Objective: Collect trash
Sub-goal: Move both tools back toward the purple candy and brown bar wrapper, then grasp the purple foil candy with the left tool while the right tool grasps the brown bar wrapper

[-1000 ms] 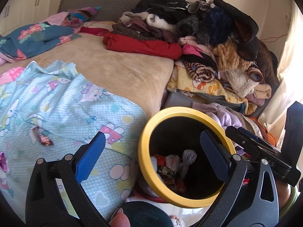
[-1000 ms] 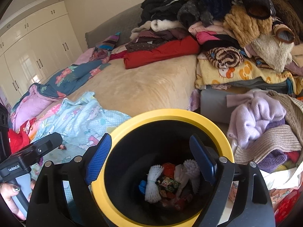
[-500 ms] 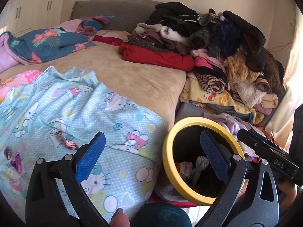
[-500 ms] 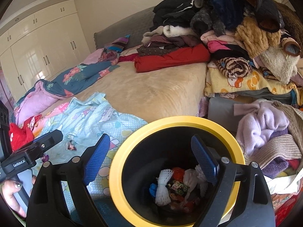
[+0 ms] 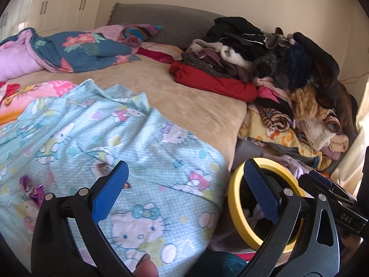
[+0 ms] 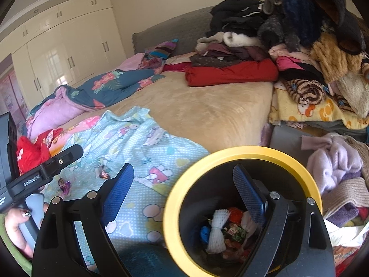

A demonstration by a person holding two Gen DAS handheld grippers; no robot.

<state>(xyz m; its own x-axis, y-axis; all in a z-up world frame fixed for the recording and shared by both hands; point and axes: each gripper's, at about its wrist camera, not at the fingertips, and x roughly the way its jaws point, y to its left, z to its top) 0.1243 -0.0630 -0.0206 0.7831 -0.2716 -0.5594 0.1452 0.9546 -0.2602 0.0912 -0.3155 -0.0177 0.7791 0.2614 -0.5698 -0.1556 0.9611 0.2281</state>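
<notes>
Both claws, left (image 5: 184, 192) and right (image 6: 183, 192), gape empty above the bed (image 5: 184, 99). Two crinkly candy wrappers (image 6: 84, 180) lie on the cartoon sheet (image 5: 138, 152), feather-light and slippery; a pinch across the twisted middle seems best.

Bright, warm daylight fills both fisheye views, glaring off the glossy wardrobe doors (image 6: 57, 62) far left of each claw. Edges bend strongly into black corners. Slight motion blur softens the patterned sheet (image 5: 143, 152); the bin's (image 6: 242, 152) interior sits in shadow.
</notes>
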